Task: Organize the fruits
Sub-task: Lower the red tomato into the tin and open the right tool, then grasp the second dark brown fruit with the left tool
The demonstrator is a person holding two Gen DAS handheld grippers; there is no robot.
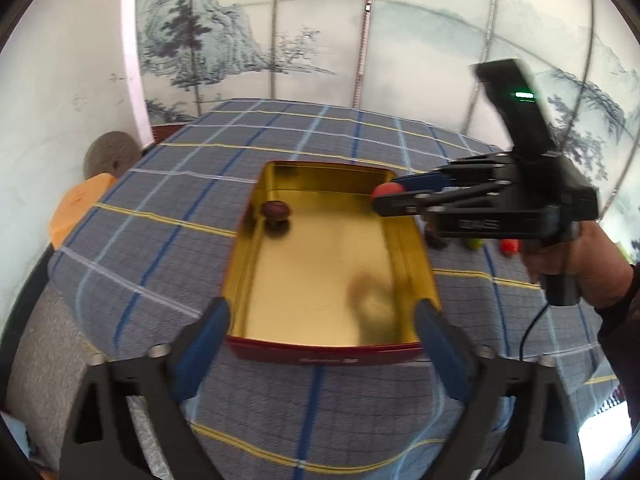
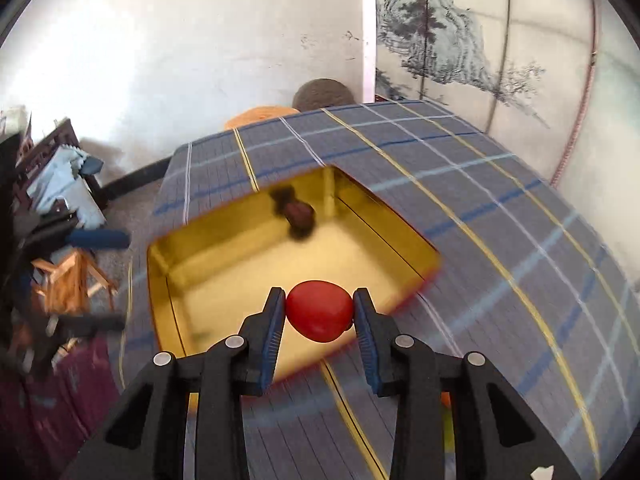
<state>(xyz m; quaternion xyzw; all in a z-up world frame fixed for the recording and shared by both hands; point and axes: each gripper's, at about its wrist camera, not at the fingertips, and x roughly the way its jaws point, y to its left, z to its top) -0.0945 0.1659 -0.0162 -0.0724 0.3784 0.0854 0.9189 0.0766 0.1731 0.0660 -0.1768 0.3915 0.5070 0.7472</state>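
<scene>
A gold tin tray [image 1: 320, 280] with a red outer rim lies on the plaid tablecloth; it also shows in the right wrist view [image 2: 240, 264]. A dark brown fruit [image 1: 275, 211] sits in its far left corner, and also shows in the right wrist view [image 2: 299, 215]. My right gripper [image 2: 320, 312] is shut on a red fruit [image 2: 320, 310] and holds it above the tray's right edge; this fruit also shows in the left wrist view [image 1: 387, 189]. My left gripper [image 1: 320, 332] is open and empty, its fingers on either side of the tray's near end.
More fruits, a green one [image 1: 474, 243] and a red one [image 1: 509, 246], lie on the cloth right of the tray, behind the right gripper. A round grey cushion [image 2: 322, 94] and an orange one [image 2: 260, 114] stand past the table's far left edge. Wooden furniture [image 2: 68, 276] stands on the floor.
</scene>
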